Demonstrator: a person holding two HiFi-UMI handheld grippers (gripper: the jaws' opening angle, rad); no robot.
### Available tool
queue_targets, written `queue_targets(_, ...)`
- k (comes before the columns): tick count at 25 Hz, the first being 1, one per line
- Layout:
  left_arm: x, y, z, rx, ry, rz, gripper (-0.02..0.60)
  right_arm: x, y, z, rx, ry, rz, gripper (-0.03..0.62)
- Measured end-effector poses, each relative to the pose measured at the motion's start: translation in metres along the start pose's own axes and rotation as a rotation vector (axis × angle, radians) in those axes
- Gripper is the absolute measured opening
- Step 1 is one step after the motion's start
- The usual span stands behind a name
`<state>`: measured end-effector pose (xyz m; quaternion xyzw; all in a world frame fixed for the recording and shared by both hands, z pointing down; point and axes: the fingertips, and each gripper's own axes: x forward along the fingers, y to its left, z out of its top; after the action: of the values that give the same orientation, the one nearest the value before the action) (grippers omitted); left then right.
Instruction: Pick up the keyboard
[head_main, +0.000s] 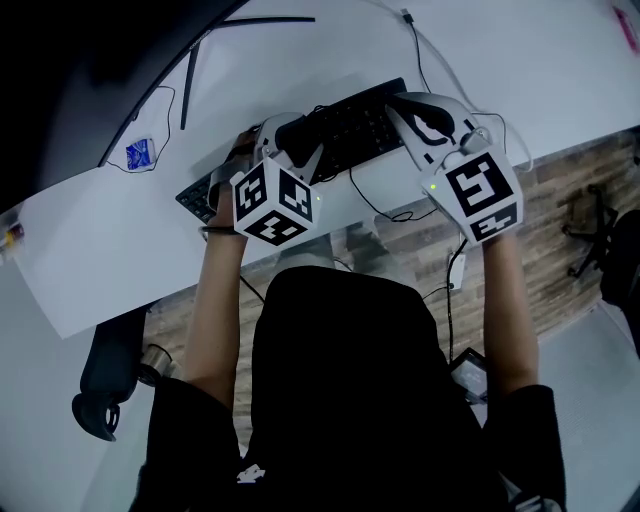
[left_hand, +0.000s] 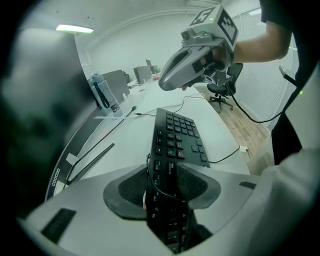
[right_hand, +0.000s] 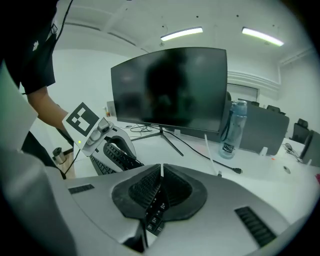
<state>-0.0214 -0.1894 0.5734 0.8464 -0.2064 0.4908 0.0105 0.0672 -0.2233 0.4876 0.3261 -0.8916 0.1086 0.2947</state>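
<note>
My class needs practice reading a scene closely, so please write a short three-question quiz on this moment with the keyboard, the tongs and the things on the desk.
1. True or false: the left tongs are clamped on the black keyboard.
2. In the right gripper view, the water bottle stands: A) on the desk, right of the monitor; B) on the floor; C) on the keyboard.
3. Which tongs have their jaws fully together?
Key: 1 true; 2 A; 3 the right tongs.
</note>
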Motion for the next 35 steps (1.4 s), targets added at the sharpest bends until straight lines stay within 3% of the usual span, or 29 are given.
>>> queue_targets(8,-0.003,-0.002,0.0,0.015,0.004,0.021,0.19,0.018,0.01,0.017,-0.145,0.057,0.174,0.011)
queue_targets(13,-0.005,-0.004,0.0,0.035,0.006,0.023,0.19,0.034,0.021,0.014,-0.235,0.136,0.257,0.112)
queue_targets(20,-0.005,-0.006,0.001,0.053,0.004,0.024,0.19,0.058,0.037,-0.009,-0.357,0.265,0.364,0.206)
queue_targets(25,-0.007,-0.007,0.003,0.062,-0.001,0.031,0.189,0.068,0.042,-0.03,-0.502,0.381,0.379,0.222)
queue_targets(28,-0.008,-0.008,0.003,0.066,-0.004,0.034,0.189,0.07,0.044,-0.041,-0.534,0.43,0.382,0.222)
queue_targets(35,-0.009,-0.009,0.002,0.071,-0.006,0.038,0.189,0.07,0.047,-0.047,-0.603,0.447,0.369,0.221)
